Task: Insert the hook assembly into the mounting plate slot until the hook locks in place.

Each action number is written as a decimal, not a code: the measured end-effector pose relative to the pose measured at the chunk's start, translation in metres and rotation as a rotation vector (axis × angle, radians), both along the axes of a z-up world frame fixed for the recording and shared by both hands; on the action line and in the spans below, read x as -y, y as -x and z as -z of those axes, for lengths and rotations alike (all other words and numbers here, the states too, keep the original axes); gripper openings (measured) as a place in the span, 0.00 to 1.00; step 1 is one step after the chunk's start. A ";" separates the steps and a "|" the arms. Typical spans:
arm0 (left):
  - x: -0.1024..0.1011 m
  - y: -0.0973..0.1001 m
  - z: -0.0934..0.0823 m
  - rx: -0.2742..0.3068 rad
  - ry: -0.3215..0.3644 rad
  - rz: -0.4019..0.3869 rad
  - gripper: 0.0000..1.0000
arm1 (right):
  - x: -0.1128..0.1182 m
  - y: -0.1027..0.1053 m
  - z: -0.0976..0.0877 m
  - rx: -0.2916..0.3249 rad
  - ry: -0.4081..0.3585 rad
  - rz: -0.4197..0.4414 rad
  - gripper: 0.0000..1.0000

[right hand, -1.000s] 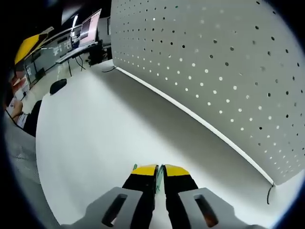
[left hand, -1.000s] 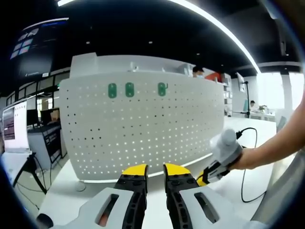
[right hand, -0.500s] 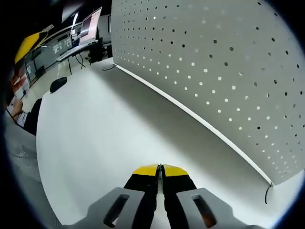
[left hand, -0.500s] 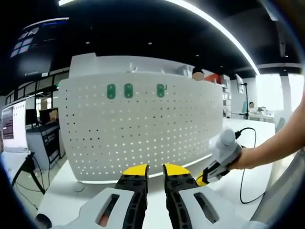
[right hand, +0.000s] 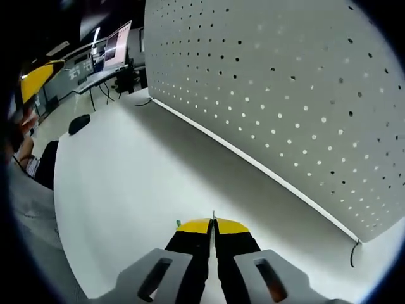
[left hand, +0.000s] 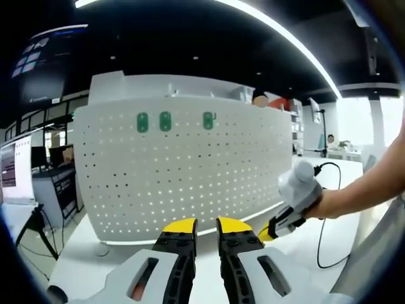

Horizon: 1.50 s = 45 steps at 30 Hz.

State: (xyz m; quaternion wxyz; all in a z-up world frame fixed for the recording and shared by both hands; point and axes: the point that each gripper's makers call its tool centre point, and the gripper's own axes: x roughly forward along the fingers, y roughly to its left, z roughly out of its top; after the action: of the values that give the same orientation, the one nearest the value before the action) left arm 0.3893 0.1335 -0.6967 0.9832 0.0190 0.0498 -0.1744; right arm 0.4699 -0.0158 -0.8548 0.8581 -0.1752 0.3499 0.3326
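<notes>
The white pegboard [left hand: 183, 171] stands upright on the white table [left hand: 82, 266]. Three green hooks [left hand: 165, 121] sit in its top rows. My left gripper [left hand: 206, 227] points at the board from a distance, its jaws slightly apart with nothing between them. To the right, a hand holds my right gripper [left hand: 268, 232] low near the board's foot. In the right gripper view, the right gripper [right hand: 213, 224] is shut on a thin green hook [right hand: 213, 218], of which only a sliver shows. It hangs over the table [right hand: 126, 177] beside the pegboard [right hand: 285, 95].
A black cable [left hand: 323, 240] loops over the table at the right, and its end [right hand: 352, 252] shows by the board's corner. Desks with monitors [right hand: 117, 44] and a tripod [left hand: 38, 231] stand off to the left. People are far behind the board.
The right jaws, slightly apart around the green hook a second ago, have closed fully on it. Both views shifted a little; the left jaws are unchanged.
</notes>
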 end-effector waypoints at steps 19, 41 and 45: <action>0.020 0.003 0.009 -0.035 -0.011 0.082 0.15 | -0.034 0.010 -0.063 0.048 -0.147 -0.023 0.00; 0.040 0.009 0.012 -0.037 -0.041 0.169 0.19 | -0.077 0.055 -0.139 0.055 -0.310 -0.128 0.00; 0.042 0.009 0.012 -0.036 -0.042 0.177 0.19 | -0.084 0.066 -0.147 0.053 -0.322 -0.155 0.00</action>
State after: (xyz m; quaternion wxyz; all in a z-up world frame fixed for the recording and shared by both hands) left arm 0.3799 0.0920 -0.7084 0.9623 0.0406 0.0691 -0.2600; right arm 0.4037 0.0679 -0.7079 0.8559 -0.0706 0.2546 0.4446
